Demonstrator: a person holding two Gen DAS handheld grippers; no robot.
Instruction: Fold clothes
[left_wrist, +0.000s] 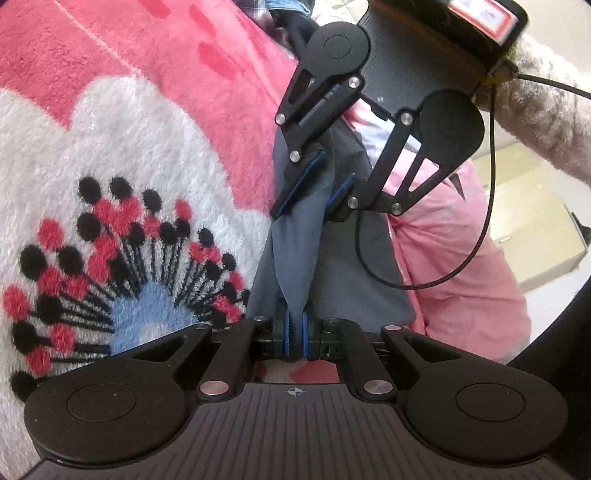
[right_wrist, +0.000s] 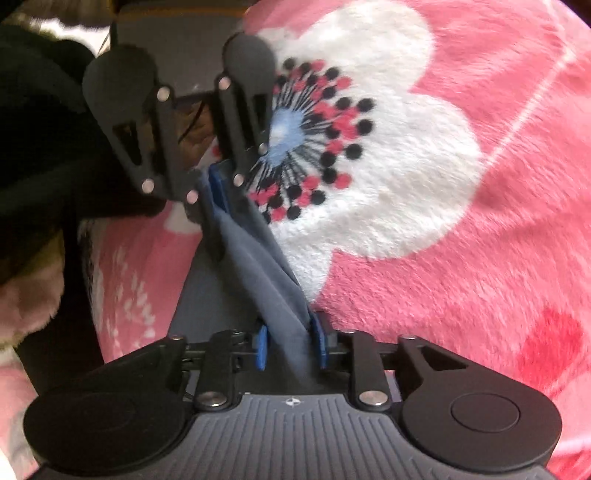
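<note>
The grey garment (left_wrist: 295, 243) is drawn into a twisted band between the two tools, hanging over a pink blanket (left_wrist: 155, 44) printed with a white flower (left_wrist: 155, 155). The left tool (left_wrist: 294, 334) has its blue pads pressed together on one end of the band. The right tool (right_wrist: 291, 339) has its pads apart with the cloth running between them; the left wrist view shows that tool (left_wrist: 314, 188) from the front, one pad lying against the fabric and the other off it, so I judge the hold there loose at best and cannot say the cloth is pinched.

The band's long axis runs straight from one tool to the other, and the two face each other along it. Relative to the flower, the garment lies just beside its petals, on the side towards a pink-clothed person (left_wrist: 461, 258), whose fuzzy sleeve (left_wrist: 546, 122) reaches in behind the right tool.

For a fold, the likely need is a firm second hold before the band is spread. Open blanket lies across the flower and beyond; the person's side is crowded, and the blanket's edge is not clearly in sight
</note>
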